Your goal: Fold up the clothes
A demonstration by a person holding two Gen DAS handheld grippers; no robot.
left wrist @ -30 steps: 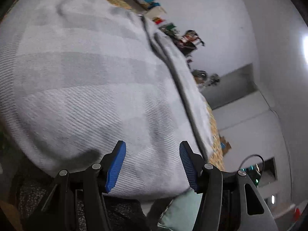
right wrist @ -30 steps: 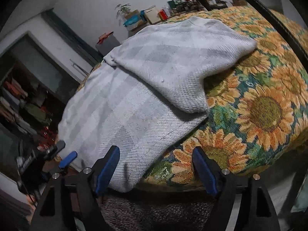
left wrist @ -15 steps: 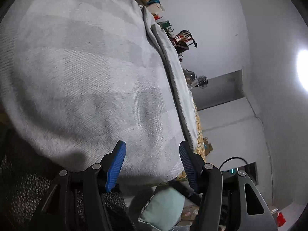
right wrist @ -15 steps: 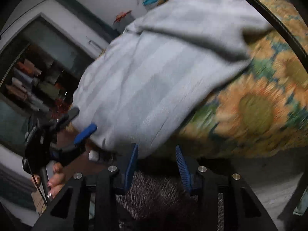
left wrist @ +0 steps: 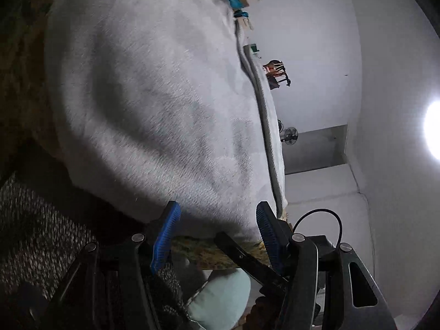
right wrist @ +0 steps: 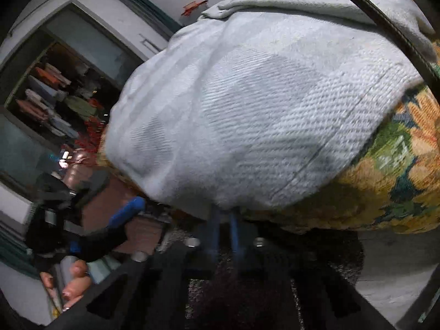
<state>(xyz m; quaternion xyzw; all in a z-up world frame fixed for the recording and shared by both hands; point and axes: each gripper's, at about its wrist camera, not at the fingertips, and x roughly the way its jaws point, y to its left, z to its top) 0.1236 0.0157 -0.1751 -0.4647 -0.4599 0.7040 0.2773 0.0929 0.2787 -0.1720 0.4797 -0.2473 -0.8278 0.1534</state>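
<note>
A light grey checked knit garment (left wrist: 154, 104) lies spread over the bed, its near hem hanging over the edge. My left gripper (left wrist: 217, 220) is open, and the hem's lower edge dips just between its blue fingertips (left wrist: 167, 231) without being pressed. In the right wrist view the same garment (right wrist: 247, 115) fills the middle. My right gripper (right wrist: 225, 214) is shut on the hem, its two blue pads close together where the cloth's edge meets them. The left gripper (right wrist: 126, 211) and the hand holding it (right wrist: 71, 283) show at the lower left, blurred.
A sunflower bedcover (right wrist: 396, 181) lies under the garment. A dark speckled rug (left wrist: 41, 233) covers the floor below the bed edge, with a pale green cushion (left wrist: 220, 299) on it. An open wardrobe of folded clothes (right wrist: 52, 93) stands to the left. A fan (left wrist: 290, 134) stands far off.
The right jaws went from wide apart to shut at the hem. Both grippers sank toward the bed's near edge, and the left one rolled, so the garment now looks steeper.
</note>
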